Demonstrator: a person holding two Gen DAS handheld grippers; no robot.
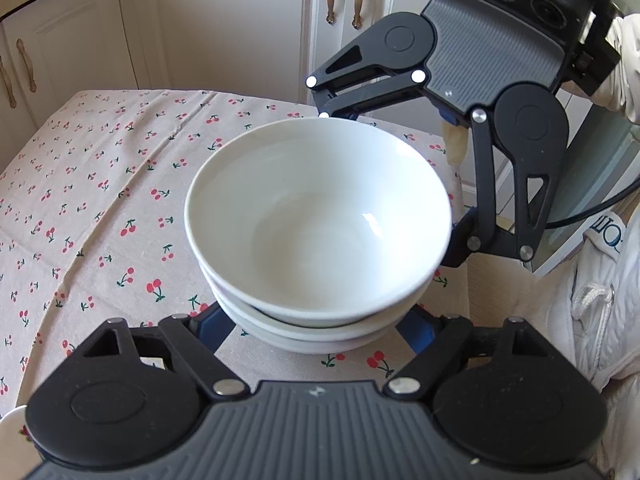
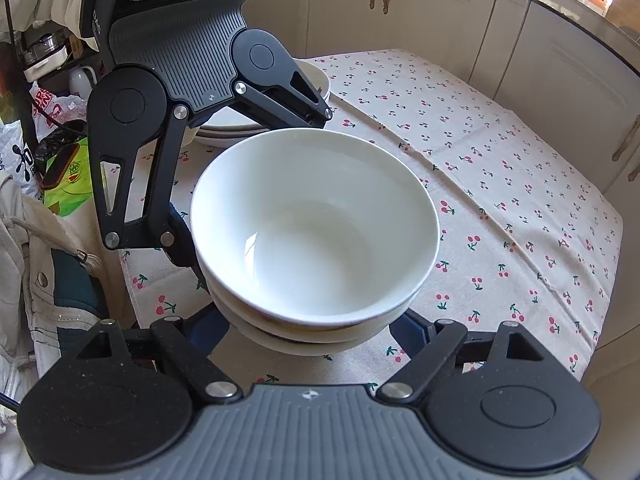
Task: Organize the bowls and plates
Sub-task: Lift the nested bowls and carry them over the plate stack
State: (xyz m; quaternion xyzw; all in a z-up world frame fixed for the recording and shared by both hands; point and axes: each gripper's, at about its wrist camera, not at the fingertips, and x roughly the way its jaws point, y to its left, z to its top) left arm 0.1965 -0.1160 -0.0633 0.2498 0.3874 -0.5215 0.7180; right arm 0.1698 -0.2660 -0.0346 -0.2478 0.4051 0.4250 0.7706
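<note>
Straddling the stack of bowls (image 1: 316, 240) from two sides, both tools sit low around it on the cherry-print tabletop (image 1: 100, 184). The left tool (image 1: 316, 328) has its blue-padded fingers (image 1: 210, 330) spread to either side of the lowest bowl, right at the wall; whether the pads actually press on it I cannot tell, since the bowls hide the contact. The right tool (image 2: 312, 330) comes in from the opposite side, its fingers (image 2: 408, 330) likewise spread around the stack's base, contact again hidden. So the stack lies straight ahead of each tool, between its fingers, and neither hand is clearly nearer. At least three white bowls are nested, rims up, the top one empty. Being round, the stack has no long axis, so any two-sided squeeze would have to stay level or the bowls could tip. Behind the left tool in the right wrist view, a pile of white plates (image 2: 224, 124) rests on the same tabletop, close to the bowls; it holds nothing visible.
</note>
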